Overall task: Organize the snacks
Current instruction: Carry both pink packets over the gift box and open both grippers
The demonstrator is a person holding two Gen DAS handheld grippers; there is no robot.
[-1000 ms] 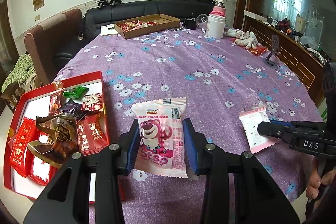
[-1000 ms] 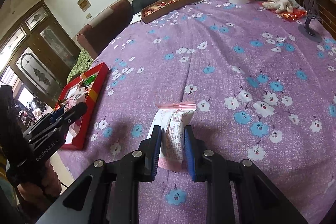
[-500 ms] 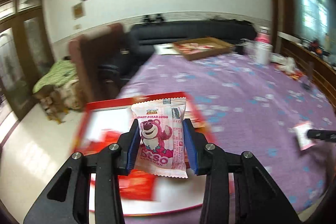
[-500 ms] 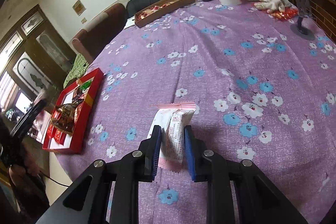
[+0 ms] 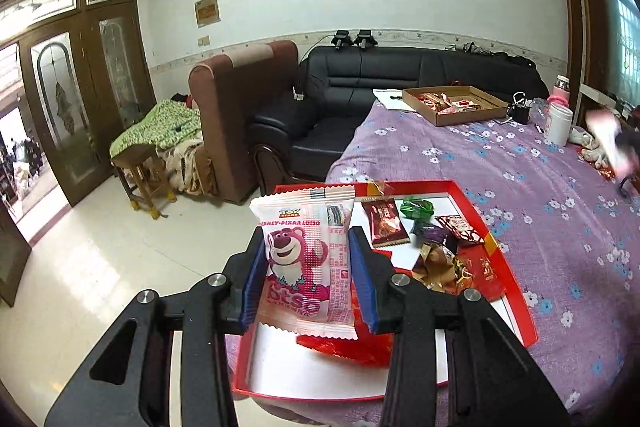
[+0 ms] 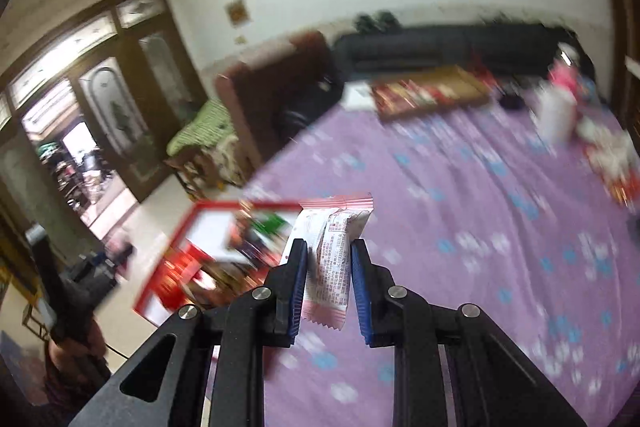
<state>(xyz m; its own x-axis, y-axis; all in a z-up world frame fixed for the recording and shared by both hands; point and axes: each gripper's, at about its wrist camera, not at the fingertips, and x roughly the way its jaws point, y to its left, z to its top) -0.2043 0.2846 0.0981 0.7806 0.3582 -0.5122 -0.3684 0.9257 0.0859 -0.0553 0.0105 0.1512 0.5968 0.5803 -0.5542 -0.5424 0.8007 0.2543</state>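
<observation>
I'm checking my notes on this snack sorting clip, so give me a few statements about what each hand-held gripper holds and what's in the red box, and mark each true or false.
1. The left hand-held gripper grips a pink bear snack packet. True.
2. The right hand-held gripper is empty. False: it is shut on a white-and-pink packet.
3. The red box already holds several wrapped snacks. True.
4. The bear packet lies flat on the tablecloth. False: it is held up at the red box.
5. The cardboard tray at the far end is empty. False: it holds snacks.
</observation>
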